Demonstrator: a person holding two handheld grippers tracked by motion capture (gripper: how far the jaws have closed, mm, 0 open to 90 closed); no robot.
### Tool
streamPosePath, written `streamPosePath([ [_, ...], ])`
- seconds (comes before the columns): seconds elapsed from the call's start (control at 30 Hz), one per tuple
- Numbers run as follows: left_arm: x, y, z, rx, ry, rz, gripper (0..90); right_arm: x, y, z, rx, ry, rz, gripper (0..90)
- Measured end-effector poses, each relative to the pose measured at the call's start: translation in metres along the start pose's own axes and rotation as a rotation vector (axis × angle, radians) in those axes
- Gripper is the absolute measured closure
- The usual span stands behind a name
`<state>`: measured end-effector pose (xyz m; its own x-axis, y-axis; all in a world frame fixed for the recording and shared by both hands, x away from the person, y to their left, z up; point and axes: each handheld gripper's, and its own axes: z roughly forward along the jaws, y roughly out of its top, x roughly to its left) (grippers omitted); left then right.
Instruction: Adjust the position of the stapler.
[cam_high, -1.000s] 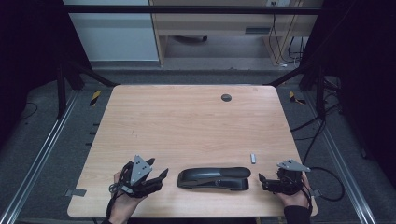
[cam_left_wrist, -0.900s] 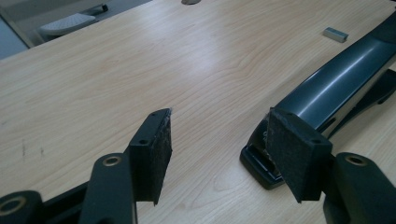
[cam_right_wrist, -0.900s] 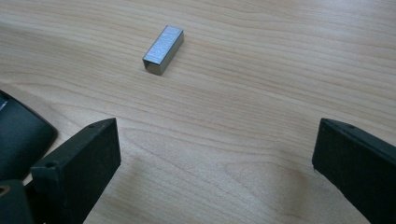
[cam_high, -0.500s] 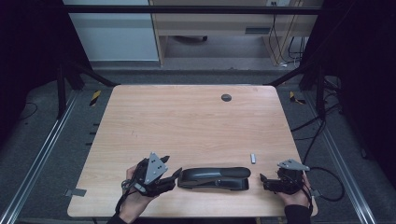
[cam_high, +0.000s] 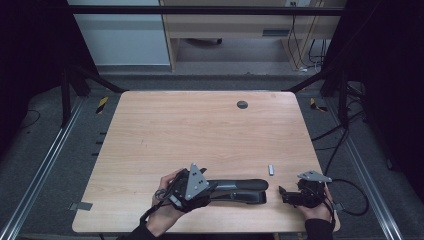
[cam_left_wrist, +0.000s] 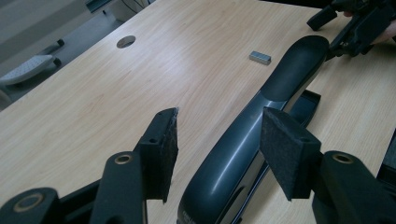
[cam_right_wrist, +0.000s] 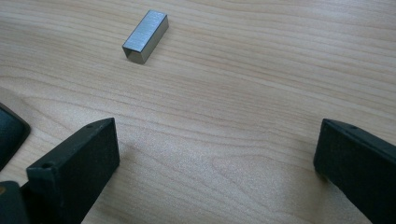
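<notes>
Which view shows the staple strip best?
The right gripper view: the staple strip lies close and sharp on the table, its hollow end visible. The left gripper view shows it small beside the stapler; the high view gives a tiny grey bar.

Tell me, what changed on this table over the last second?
The left tool slid right along the table's near edge to the black stapler. Its jaws have just been closing and now straddle the stapler's rear end, though the pads are not yet pressing on it. The right tool, the stapler and the small metal block of staples stayed put.
</notes>
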<state>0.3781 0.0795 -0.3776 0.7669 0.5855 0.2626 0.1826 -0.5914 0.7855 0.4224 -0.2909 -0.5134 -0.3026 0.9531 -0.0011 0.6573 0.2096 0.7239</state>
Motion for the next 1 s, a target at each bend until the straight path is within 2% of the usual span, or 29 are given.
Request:
streamPosePath([
  [0.1,-0.005,0.004,0.004,0.007,-0.001,0.023,44.8,0.0,0.0,0.0,0.002,0.002,0.003,0.5],
  [0.13,-0.006,0.005,0.005,0.01,-0.002,0.029,43.7,-0.001,0.0,0.001,-0.002,-0.005,-0.01,0.4],
  [0.17,-0.007,0.007,0.006,0.014,-0.001,0.036,43.0,0.0,0.0,0.0,0.002,0.0,0.002,0.3],
  [0.33,-0.01,0.01,0.008,0.019,0.0,0.048,42.1,-0.001,0.0,0.001,-0.002,-0.005,-0.008,0.2],
  [0.4,-0.012,0.013,0.009,0.018,0.013,0.063,41.5,-0.001,0.0,0.001,-0.002,-0.005,-0.009,0.2],
  [0.73,-0.017,0.021,0.015,0.018,0.03,0.085,37.9,-0.001,0.0,0.001,-0.002,-0.005,-0.009,0.2],
  [1.0,-0.032,0.027,0.027,0.039,0.02,0.146,36.5,-0.001,0.0,0.001,-0.002,-0.006,-0.009,0.2],
])
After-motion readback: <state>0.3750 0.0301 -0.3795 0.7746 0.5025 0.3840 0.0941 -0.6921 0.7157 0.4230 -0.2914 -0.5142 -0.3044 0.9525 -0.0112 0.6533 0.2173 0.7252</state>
